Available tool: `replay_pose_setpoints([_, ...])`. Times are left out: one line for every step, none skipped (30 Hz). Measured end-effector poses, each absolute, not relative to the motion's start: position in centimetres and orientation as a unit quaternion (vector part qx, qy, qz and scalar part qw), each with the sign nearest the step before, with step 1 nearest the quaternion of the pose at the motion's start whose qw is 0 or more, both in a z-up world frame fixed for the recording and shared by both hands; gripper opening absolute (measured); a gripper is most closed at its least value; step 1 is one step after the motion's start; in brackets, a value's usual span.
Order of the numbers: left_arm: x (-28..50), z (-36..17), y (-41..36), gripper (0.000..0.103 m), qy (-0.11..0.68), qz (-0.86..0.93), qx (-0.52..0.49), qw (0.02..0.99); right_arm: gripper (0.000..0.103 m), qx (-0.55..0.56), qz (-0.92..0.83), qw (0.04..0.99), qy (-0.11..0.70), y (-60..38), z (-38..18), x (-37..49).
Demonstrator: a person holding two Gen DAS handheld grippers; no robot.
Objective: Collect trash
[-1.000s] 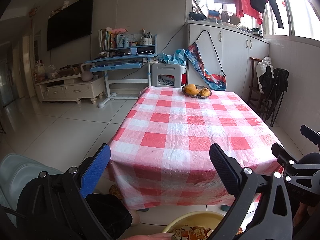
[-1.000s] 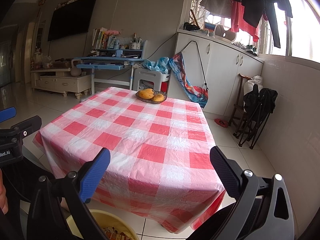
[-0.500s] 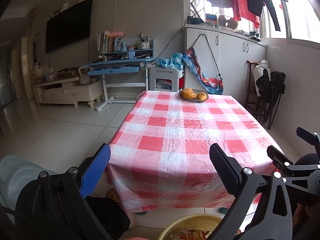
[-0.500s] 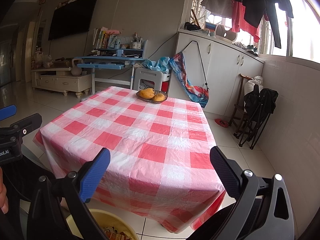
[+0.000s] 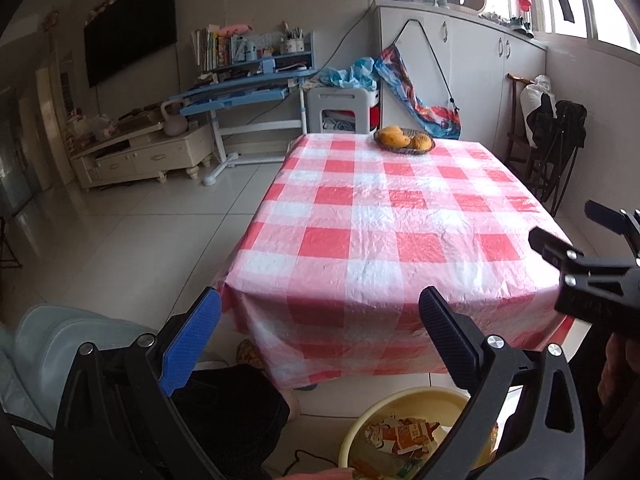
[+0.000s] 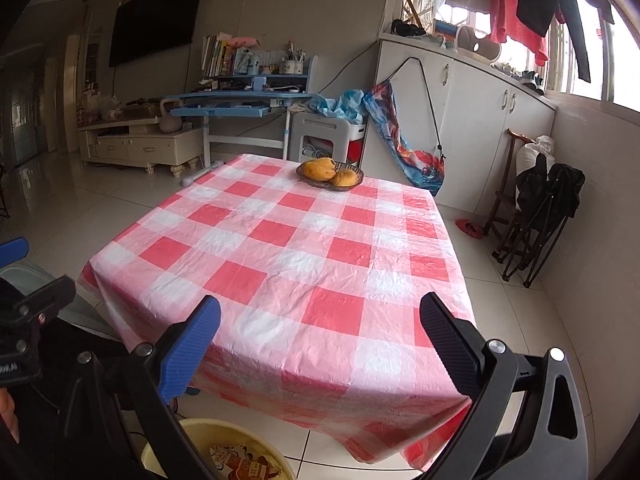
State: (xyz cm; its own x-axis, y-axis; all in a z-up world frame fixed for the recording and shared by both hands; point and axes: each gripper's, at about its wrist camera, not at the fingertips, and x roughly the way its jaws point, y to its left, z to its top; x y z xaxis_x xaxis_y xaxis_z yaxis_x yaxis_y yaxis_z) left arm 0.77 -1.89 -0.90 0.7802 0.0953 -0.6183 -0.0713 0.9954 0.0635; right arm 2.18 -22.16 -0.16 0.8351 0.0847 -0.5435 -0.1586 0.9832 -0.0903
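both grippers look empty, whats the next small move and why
Probably pull both back and stop: no trash shows on the checked tablecloth, only the fruit bowl at its far end. The wrappers lie in the yellow basin on the floor below. The left gripper and right gripper hold nothing, jaws wide apart, so collecting looks finished.

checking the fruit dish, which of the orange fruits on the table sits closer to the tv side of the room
The larger fruit, lying toward the TV side of the dish. The smaller, rounder one sits beside it on the cabinet side.
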Motion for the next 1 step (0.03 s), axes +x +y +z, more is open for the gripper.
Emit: replay_pose_setpoints([0.96, -1.27, -1.73, 0.096, 0.338, 0.047, 0.016, 0.94, 0.095, -0.065, 0.066, 0.952, 0.29, -22.26, -0.21, 3.34])
